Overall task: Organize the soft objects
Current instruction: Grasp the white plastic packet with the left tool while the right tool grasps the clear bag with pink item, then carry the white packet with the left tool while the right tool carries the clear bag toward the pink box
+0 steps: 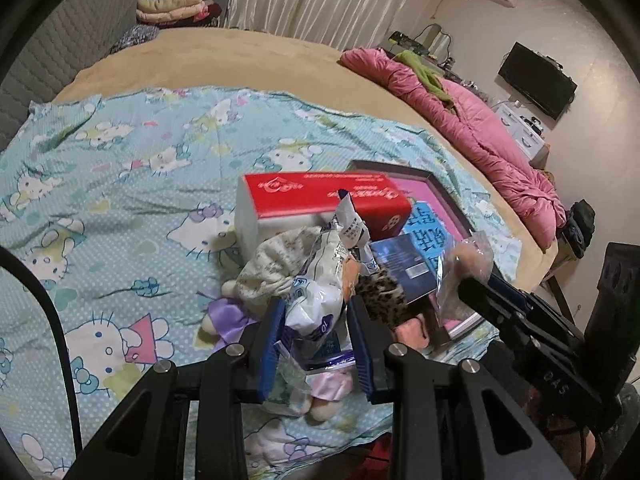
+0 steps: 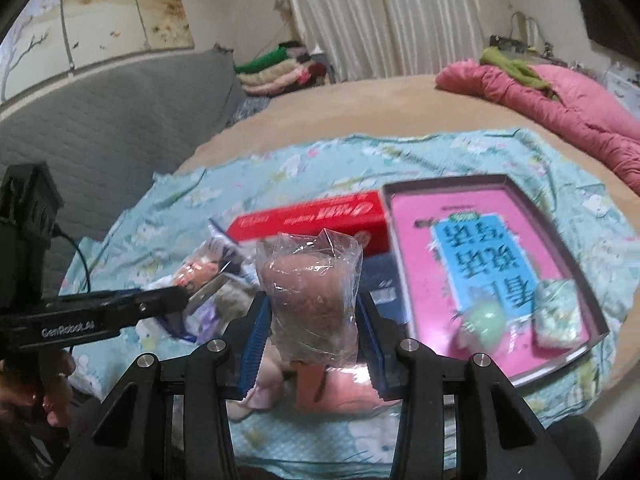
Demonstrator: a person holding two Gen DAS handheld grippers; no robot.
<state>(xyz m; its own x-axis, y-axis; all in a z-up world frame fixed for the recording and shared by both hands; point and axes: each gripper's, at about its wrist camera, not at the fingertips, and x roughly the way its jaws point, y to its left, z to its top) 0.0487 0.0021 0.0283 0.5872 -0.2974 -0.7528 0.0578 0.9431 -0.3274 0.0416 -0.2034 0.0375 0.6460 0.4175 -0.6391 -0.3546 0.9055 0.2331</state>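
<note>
Over the bed, left gripper clenched on white plastic packet, right gripper clenched on bagged pink soft toy; both light, squashy, slippery film, so grip mid-body.

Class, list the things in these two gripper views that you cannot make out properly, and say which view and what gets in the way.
- Printing on the red box: right wrist view, blurred.
- Doll beneath the pile: left wrist view, mostly covered by the white packet in the left gripper.
- Contents of the clear bag in the right gripper: right wrist view, a pinkish lump, crinkled plastic hides detail.
- Small items in the pink tray: right wrist view, blurred.
</note>
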